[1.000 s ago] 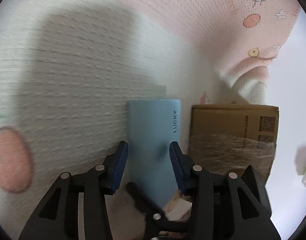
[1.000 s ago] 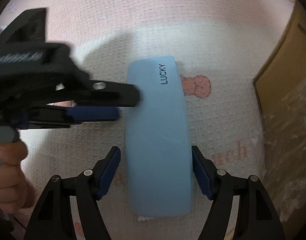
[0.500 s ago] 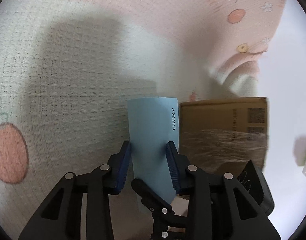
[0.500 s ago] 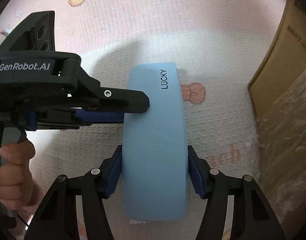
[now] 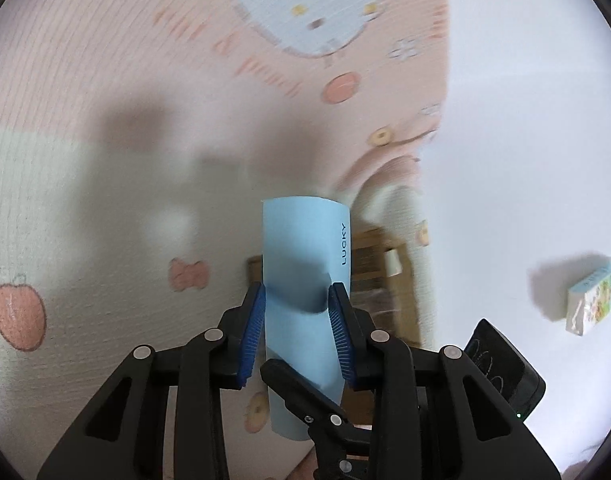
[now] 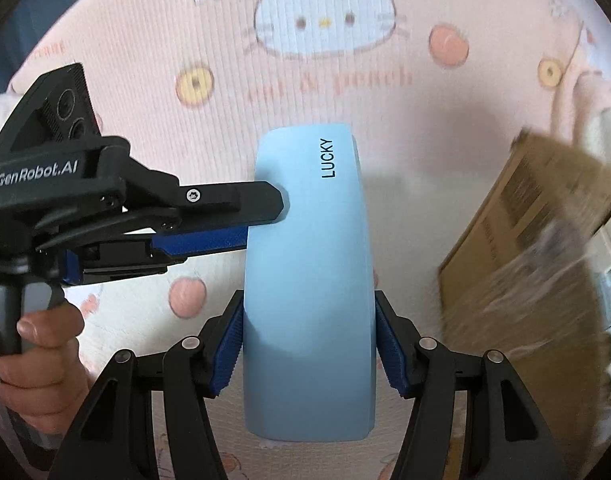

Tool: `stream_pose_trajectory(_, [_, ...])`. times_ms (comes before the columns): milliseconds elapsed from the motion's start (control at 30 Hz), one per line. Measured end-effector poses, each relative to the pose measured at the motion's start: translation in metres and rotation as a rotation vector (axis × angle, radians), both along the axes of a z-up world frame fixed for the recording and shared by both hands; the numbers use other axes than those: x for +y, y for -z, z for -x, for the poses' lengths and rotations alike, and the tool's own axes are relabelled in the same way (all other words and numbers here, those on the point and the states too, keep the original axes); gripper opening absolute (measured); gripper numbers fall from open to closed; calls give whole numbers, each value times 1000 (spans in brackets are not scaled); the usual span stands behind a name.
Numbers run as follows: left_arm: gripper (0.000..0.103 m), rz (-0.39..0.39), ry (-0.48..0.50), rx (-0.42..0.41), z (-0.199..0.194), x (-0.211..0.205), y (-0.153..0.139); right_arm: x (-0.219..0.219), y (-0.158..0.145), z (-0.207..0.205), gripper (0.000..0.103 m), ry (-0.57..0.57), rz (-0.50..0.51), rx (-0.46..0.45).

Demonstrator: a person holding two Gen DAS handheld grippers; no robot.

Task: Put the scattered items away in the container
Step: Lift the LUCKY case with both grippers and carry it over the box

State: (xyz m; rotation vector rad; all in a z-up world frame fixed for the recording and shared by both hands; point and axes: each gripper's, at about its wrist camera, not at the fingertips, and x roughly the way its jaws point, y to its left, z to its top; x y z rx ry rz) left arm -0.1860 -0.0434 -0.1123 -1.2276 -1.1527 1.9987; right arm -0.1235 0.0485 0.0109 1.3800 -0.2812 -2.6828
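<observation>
A light blue case marked LUCKY (image 5: pixel 301 264) (image 6: pixel 305 248) is held in the air by both grippers. My left gripper (image 5: pixel 297 304) is shut on its thin sides; it shows from the side in the right wrist view (image 6: pixel 225 220). My right gripper (image 6: pixel 308 320) is shut on the case's wide sides near its lower end. A brown cardboard box (image 6: pixel 525 256) with clear plastic inside stands to the right, and shows below behind the case in the left wrist view (image 5: pixel 385 276).
A pink and white cartoon blanket (image 6: pixel 325 60) covers the surface. A small printed packet (image 5: pixel 591 298) lies on the white surface at the right. The person's hand (image 6: pixel 37 344) holds the left gripper's handle.
Both grippers have closed on the blue case and lifted it off the blanket. The views now look down from higher, with the box farther below.
</observation>
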Motion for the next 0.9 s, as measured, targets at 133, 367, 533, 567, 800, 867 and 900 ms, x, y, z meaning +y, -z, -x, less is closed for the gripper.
stream_pose_trajectory(133, [36,-18,10,53,2,12,-26,6,-21,-8,58,12,-7,33])
stream_pose_trajectory(367, [36,37,60,119,5,38,-57,41,-39,-24,58,27,-3,62])
stream_pose_trajectory(533, [36,32,121,95,14,71,-68,70,-48,-33,58,34,-52,65])
stream_pose_trajectory(567, [36,29,131,95,16,78,-69,78,-51,-39,58,38,-58,64])
stream_pose_trajectory(800, [36,55,205,140,27,145,-94,144,-65,-58,58,90,-27,78])
stream_pose_trajectory(867, [36,68,221,139,29,163,-97,163,-65,-63,58,103,-8,75])
stream_pose_trajectory(900, [36,76,232,138,30,172,-98,172,-65,-65,58,109,0,71])
